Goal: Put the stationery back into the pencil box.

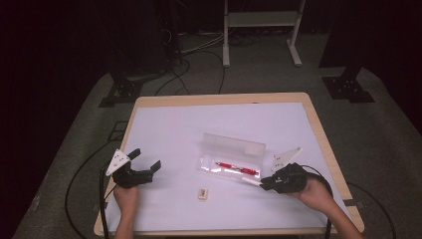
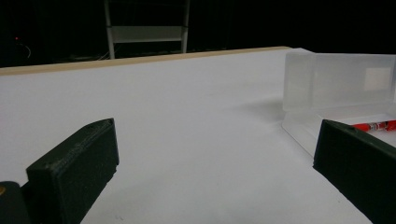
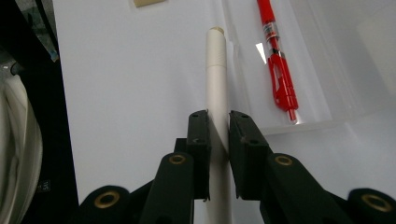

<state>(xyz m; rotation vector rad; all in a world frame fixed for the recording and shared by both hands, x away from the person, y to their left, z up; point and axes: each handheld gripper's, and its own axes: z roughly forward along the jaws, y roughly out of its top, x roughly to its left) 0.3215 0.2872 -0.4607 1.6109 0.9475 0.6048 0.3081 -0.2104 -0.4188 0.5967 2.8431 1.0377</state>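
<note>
My right gripper (image 3: 218, 122) is shut on a white pen (image 3: 216, 74), which sticks out past the jaws toward the clear plastic case (image 3: 322, 100). In the high view the right gripper (image 1: 264, 183) hovers just in front of the case (image 1: 233, 158) with the white pen (image 1: 252, 181) pointing left. A red pen (image 1: 236, 168) lies inside the open case, and the red pen (image 3: 279, 65) runs alongside the white one. My left gripper (image 1: 147, 159) rests at the table's left with its jaws wide apart and nothing between them. The case (image 2: 336, 88) stands to the right ahead of the left gripper (image 2: 217, 163).
A small tan eraser (image 1: 203, 193) lies on the white table top (image 1: 174, 124) between the two hands. The case lid stands upright behind its tray. Beyond the table's far edge are a metal stand (image 1: 261, 30) and cables on the floor.
</note>
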